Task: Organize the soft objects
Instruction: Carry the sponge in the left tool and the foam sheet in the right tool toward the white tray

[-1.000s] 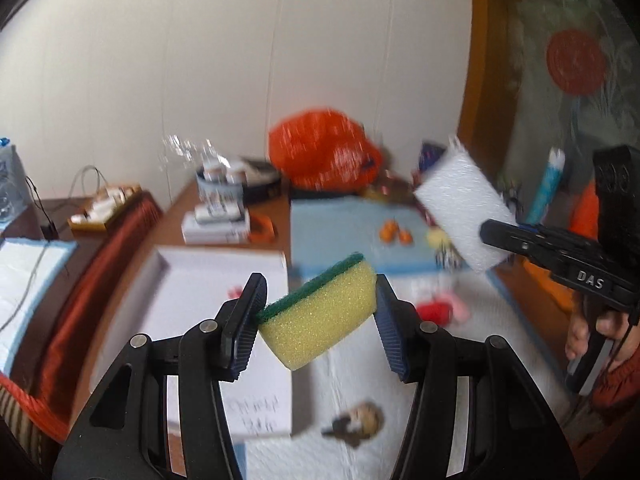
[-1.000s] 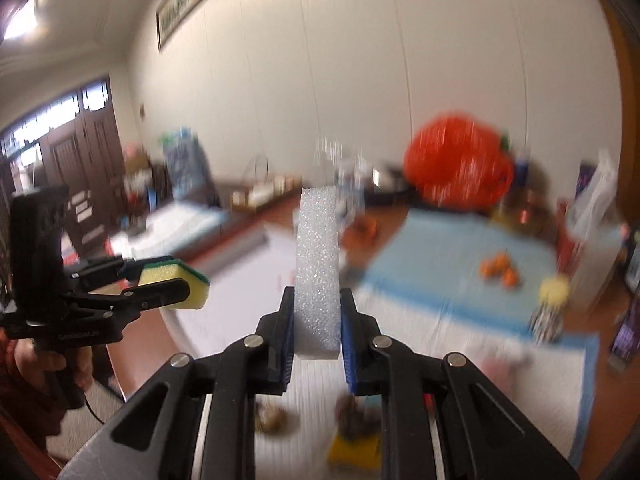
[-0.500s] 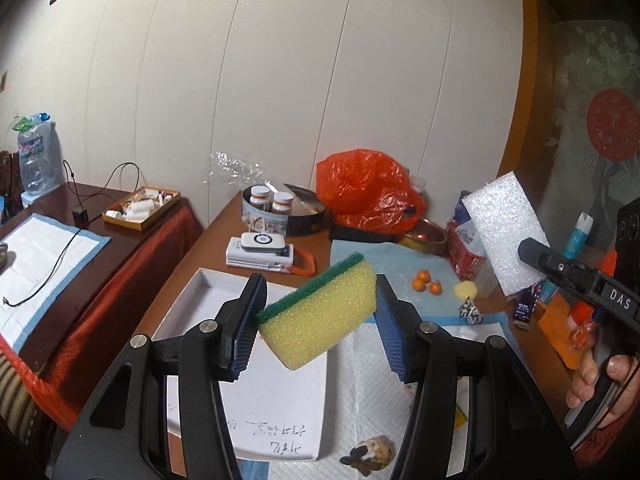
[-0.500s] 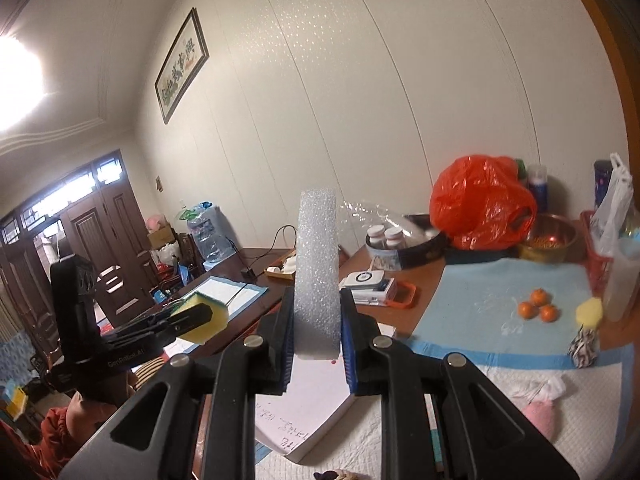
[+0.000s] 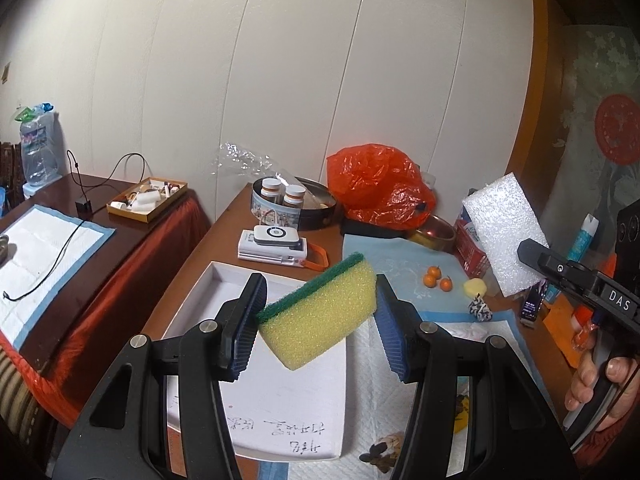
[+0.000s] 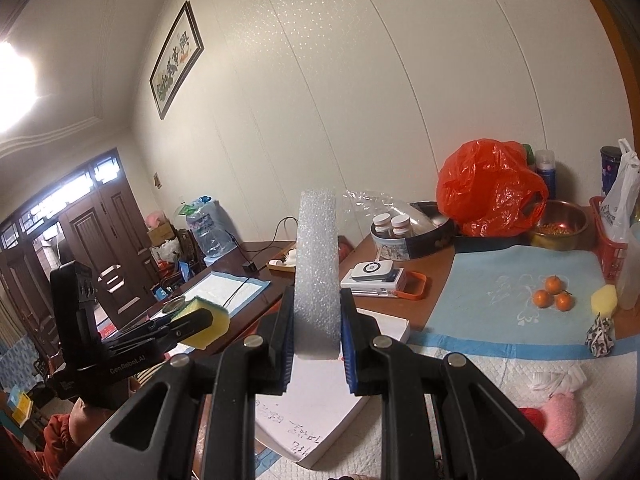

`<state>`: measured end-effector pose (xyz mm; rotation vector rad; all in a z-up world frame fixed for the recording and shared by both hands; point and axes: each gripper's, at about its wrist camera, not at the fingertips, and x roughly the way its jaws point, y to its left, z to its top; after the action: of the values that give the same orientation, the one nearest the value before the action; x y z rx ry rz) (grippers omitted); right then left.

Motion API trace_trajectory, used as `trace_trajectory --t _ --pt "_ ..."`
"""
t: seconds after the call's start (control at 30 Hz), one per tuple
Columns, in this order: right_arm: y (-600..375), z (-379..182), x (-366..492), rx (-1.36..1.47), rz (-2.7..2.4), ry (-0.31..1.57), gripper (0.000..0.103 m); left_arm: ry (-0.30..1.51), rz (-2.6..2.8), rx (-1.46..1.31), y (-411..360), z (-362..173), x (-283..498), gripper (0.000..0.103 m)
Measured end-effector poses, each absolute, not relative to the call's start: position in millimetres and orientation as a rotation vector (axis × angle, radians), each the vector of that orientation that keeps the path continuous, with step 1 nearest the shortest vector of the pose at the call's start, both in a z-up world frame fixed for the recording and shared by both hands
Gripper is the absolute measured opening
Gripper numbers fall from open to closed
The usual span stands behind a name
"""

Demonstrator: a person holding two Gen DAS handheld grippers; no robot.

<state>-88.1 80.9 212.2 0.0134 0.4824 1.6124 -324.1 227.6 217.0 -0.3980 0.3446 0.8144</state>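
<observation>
My left gripper is shut on a yellow sponge with a green scouring side, held tilted in the air above a white shallow box. The sponge also shows in the right wrist view, at the left. My right gripper is shut on an upright white foam block; the block also shows in the left wrist view at the right. A pink plush toy lies on the white cloth at the right.
The brown table holds an orange plastic bag, a round tin with two jars, a white device stack, three small oranges on a blue mat, a metal bowl and a red basket. A second table stands left.
Both grippers have lifted and tilted up, so more wall and less table shows. The blur is gone. Both grips are unchanged.
</observation>
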Motion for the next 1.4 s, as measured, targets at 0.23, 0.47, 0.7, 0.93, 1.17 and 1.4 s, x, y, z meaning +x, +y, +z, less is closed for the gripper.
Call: trace_trajectory --t 0.23,0.47,0.7,0.93,1.17,1.4 --pt "86.3 209.2 -92.1 0.012 1.605 0.493 0.019 0.342 0.8 -0.395 230.7 218.1 -326.3 0.054" --pt "90.5 209.7 -95.8 0.007 1.602 0.486 0.019 0.335 0.803 -0.399 235.6 219.6 -331.6 0.054" --pt "98.0 208.3 -102.1 -0.001 1.598 0.492 0.019 0.332 0.801 -0.403 243.3 219.8 -338.2 0.054" --pt "105.8 205.9 -110.4 0.003 1.584 0.504 0.019 0.337 0.785 -0.397 258.4 221.3 -344.7 0.054" --pt "118.5 205.2 -122.8 -0.004 1.564 0.51 0.019 0.353 0.758 -0.397 275.4 217.5 -350.0 0.054" --pt "138.2 200.9 -138.6 -0.026 1.526 0.527 0.019 0.382 0.73 -0.413 297.6 206.6 -348.4 0.054"
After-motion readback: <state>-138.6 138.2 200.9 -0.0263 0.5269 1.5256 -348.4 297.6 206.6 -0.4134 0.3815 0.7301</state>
